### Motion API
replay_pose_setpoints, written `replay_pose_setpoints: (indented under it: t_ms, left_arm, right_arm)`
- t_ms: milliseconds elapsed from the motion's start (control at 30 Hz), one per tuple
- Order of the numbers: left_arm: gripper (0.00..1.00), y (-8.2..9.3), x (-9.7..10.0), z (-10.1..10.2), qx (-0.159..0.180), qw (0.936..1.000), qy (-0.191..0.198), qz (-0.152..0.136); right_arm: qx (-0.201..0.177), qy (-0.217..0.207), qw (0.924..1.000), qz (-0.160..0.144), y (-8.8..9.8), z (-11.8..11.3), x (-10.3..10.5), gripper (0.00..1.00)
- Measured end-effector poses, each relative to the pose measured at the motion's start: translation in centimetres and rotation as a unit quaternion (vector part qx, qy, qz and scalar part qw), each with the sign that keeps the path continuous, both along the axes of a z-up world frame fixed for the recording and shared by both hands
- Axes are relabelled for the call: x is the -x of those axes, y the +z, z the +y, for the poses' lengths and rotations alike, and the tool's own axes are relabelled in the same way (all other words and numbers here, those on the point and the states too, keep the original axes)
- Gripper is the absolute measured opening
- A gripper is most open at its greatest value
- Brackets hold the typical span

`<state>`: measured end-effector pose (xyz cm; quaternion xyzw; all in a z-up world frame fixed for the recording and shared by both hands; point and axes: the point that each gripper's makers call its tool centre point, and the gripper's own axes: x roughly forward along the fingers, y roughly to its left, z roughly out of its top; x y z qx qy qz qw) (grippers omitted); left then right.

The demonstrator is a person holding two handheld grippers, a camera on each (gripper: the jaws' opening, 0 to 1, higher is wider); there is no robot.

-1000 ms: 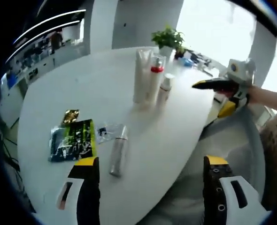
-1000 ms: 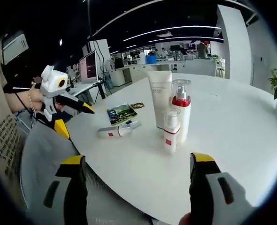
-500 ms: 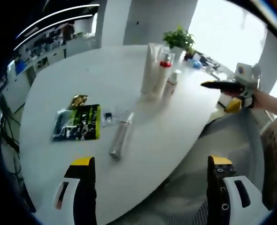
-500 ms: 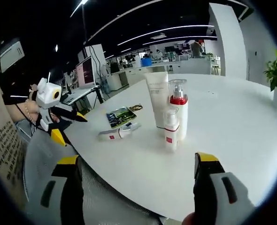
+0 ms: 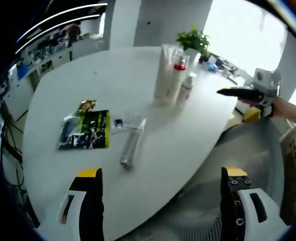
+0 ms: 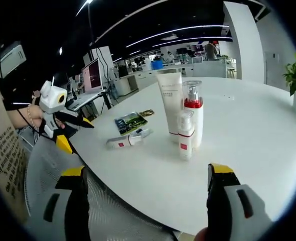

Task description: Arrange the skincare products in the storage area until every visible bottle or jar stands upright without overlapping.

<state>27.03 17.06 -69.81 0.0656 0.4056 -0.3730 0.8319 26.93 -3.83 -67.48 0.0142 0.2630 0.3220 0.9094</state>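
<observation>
On the white table [image 5: 108, 70] a tall white tube [image 5: 164, 70], a pump bottle with a red collar [image 5: 176, 73] and a small white spray bottle [image 5: 186, 89] stand upright close together. A silver bottle [image 5: 132, 143] lies on its side near the table's front. My left gripper [image 5: 160, 208] is open, held off the table edge with nothing between its jaws. My right gripper [image 6: 148, 201] is also open and empty, facing the tube [image 6: 169, 103], pump bottle [image 6: 193, 113], spray bottle [image 6: 185, 134] and lying bottle [image 6: 124, 141]. Each gripper appears in the other's view, the right gripper [image 5: 241, 94] and the left gripper [image 6: 70, 120].
A green sachet packet [image 5: 85, 130], a small gold packet [image 5: 87, 106] and a clear wrapper [image 5: 120, 122] lie beside the lying bottle. A potted plant [image 5: 193, 41] stands at the far edge. A grey mesh chair [image 5: 238, 145] sits below the table edge. Desks and monitors [image 6: 93, 73] fill the background.
Both views have shifted slightly as the hands moved. The products on the table have not moved, and both grippers stay open.
</observation>
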Motion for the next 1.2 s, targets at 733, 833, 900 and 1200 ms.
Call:
replay_pose_setpoints:
  t_ms: [733, 833, 900, 1200]
  left_arm:
    - [0.76, -2.8, -3.3, -0.5, -0.100, 0.9933, -0.055, 0.017]
    - [0.72, -2.9, -4.1, -0.8, -0.111, 0.9913, -0.069, 0.016]
    - [0.70, -3.1, -4.5, -1.0, -0.116, 0.9904, -0.074, 0.016]
    - [0.60, -4.6, -5.4, -1.3, -0.145, 0.9846, -0.092, 0.033]
  right_arm:
    - [-0.003, -0.008, 1.0000, -0.003, 0.1, 0.2, -0.1, 1.00]
    - [-0.001, -0.009, 1.0000, -0.003, 0.0, 0.2, -0.1, 1.00]
    - [0.001, -0.010, 1.0000, -0.003, 0.0, 0.2, -0.1, 1.00]
    - [0.003, -0.013, 0.9999, 0.000, -0.2, 0.1, -0.1, 1.00]
